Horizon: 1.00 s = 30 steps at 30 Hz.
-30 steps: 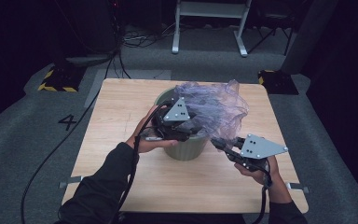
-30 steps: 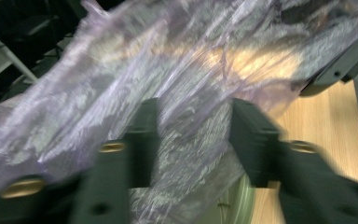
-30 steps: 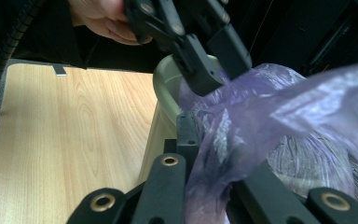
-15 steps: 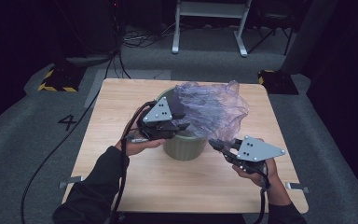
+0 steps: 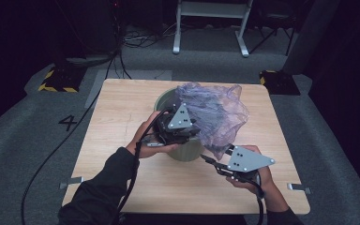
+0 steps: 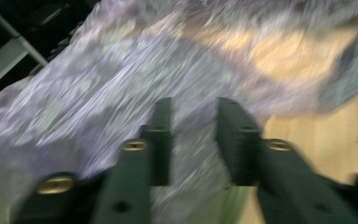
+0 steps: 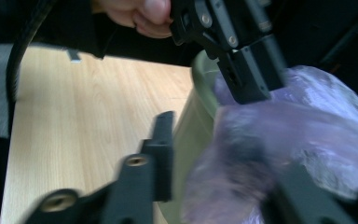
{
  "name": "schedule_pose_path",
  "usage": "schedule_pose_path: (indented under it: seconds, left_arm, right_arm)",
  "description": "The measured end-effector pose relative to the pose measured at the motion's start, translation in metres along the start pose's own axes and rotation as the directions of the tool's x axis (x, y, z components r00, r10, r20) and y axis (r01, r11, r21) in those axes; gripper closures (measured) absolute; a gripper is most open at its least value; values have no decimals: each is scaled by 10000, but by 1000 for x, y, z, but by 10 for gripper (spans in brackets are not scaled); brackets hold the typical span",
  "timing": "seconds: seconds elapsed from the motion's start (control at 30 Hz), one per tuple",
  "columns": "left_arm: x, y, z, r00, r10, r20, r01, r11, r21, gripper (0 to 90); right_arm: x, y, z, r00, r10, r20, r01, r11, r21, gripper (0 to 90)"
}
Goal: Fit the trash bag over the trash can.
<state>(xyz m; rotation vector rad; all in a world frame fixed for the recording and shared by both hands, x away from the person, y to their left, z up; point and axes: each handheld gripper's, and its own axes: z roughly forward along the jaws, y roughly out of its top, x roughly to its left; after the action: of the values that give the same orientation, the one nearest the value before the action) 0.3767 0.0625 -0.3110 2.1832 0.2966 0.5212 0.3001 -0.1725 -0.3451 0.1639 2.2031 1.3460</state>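
A purple see-through plastic bag (image 5: 215, 112) is bunched over an olive-green bin (image 5: 187, 151) in the middle of the wooden table (image 5: 122, 122). My left gripper (image 5: 196, 132) lies over the bin's near rim and points into the bag. Its jaws have just been closing; in the left gripper view (image 6: 193, 109) a gap still shows between them, with the bag (image 6: 121, 84) just past it. My right gripper (image 5: 207, 160) sits at the bag's low near corner. Its jaws (image 7: 214, 140) have just been opening, and the bag (image 7: 317, 130) drapes over the right jaw beside the bin (image 7: 193, 130).
The table's edges drop to grey carpet (image 5: 33, 140) on all sides. A white metal frame (image 5: 211, 18) and cables stand beyond the far edge. A black cable (image 5: 65, 140) trails off the table's left side from my left gripper.
My left gripper drew back to the left off the bag, then came right again over the bin's rim. The right hand has stayed where it was.
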Motion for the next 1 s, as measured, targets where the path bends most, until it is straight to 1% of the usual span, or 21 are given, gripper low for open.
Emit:
schedule_pose_path:
  seconds: [0.03, 0.1, 0.17, 0.2, 0.23, 0.3, 0.33, 0.37, 0.4, 0.43, 0.5, 0.53, 0.57, 0.63, 0.67, 0.73, 0.83, 0.87, 0.9, 0.97, 1.0]
  left_arm:
    - [2, -2, 0, 9999, -106, -88, 106, 9999, -6, 790]
    - [7, -5, 0, 9995, -179, -253, 178, 9998, -20, 883]
    - [11, -8, -2, 9988, -326, -370, 325, 9995, -28, 897]
    - [13, -10, -2, 9985, -443, -326, 440, 9990, -97, 897]
    - [14, -12, -3, 9982, -484, -341, 479, 9987, -155, 897]
    - [17, -15, -8, 9980, -541, -328, 530, 9981, -317, 897]
    - [17, -16, -10, 9977, -622, -250, 610, 9971, -454, 897]
    - [17, -17, -12, 9976, -662, -223, 648, 9960, -615, 897]
    - [17, -18, -14, 9974, -684, -227, 666, 9951, -727, 896]
    - [17, -18, -16, 9975, -673, -211, 654, 9947, -797, 884]
    - [15, -18, -18, 9972, -732, -167, 713, 9930, -945, 807]
    - [13, -17, -18, 9983, -574, -137, 559, 9942, -921, 792]
    - [10, -15, -18, 9990, -448, -47, 441, 9946, -944, 739]
    - [4, -11, -16, 9994, -334, 136, 346, 9946, -982, 536]
    - [1, -9, -15, 9994, -260, 212, 280, 9946, -999, 486]
    - [-5, -5, -11, 9995, -177, 260, 200, 9959, -885, 336]
    - [-9, -2, -6, 9990, 125, 428, -95, 9976, -679, 301]
    - [-10, -2, -4, 9987, 135, 490, -107, 9984, -555, 302]
    - [-10, -2, -2, 9985, 178, 527, -152, 9986, -504, 318]
    - [-8, -3, -1, 9982, 110, 585, -84, 9989, -454, 408]
    - [-7, -4, 0, 9979, 82, 639, -55, 9991, -421, 476]
  right_arm:
    - [0, -1, -3, 9999, 118, 72, -117, 9999, -35, 616]
    - [1, -4, -10, 9993, 306, 224, -304, 9995, -108, 538]
    - [2, -6, -15, 9983, 488, 333, -487, 9988, -29, 493]
    - [2, -7, -18, 9975, 517, 484, -519, 9987, 22, 470]
    - [2, -8, -21, 9960, 613, 643, -615, 9981, 4, 471]
    - [1, -9, -25, 9921, 905, 872, -898, 9959, -111, 514]
    - [1, -10, -27, 9906, 923, 1012, -914, 9957, -140, 604]
    - [1, -10, -28, 9906, 912, 1018, -900, 9958, -162, 680]
    - [1, -9, -28, 9906, 893, 1033, -877, 9959, -201, 719]
    - [1, -8, -28, 9907, 858, 1053, -842, 9963, -192, 776]
    - [3, -7, -26, 9921, 757, 1004, -740, 9970, -206, 833]
    - [4, -7, -25, 9927, 751, 940, -737, 9971, -185, 860]
    - [5, -7, -25, 9935, 701, 901, -684, 9974, -216, 888]
    - [5, -6, -23, 9946, 733, 734, -712, 9970, -315, 900]
    - [5, -6, -22, 9951, 722, 669, -702, 9970, -326, 900]
    - [7, -3, -17, 9965, 641, 535, -623, 9974, -359, 900]
    - [11, 0, -9, 9985, 518, 175, -512, 9982, -320, 899]
    - [13, 0, -7, 9987, 503, -1, -503, 9984, -272, 881]
    - [15, -1, -5, 9988, 483, -47, -484, 9985, -266, 853]
    - [16, -1, -3, 9985, 544, -87, -547, 9980, -307, 819]
    - [16, 0, -4, 9986, 517, -98, -520, 9980, -358, 807]
